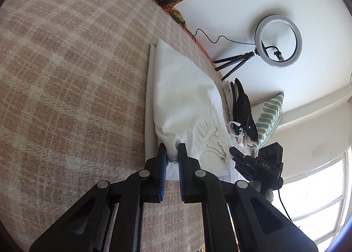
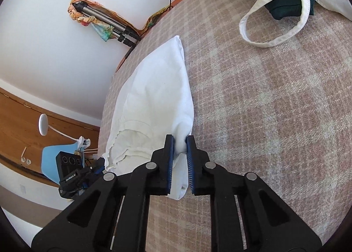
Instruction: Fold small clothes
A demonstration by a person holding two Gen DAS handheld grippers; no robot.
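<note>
Garment (image 1: 187,106) lengthwise away, both grippers pinching corners.

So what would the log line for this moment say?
task: fold clothes | left gripper: shut on white garment | right gripper: shut on white garment | surface: plaid blanket

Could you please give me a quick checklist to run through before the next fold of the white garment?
1. Left tool pinching the white garment: ok.
2. Right tool pinching the same garment's other end: ok.
3. Garment free of the pile of other clothes: ok, it lies apart.
4. Bare checked blanket beside the garment to lay it on: ok.
5. Folded edges lined up: cannot tell, the hem near the tools is rumpled.
</note>
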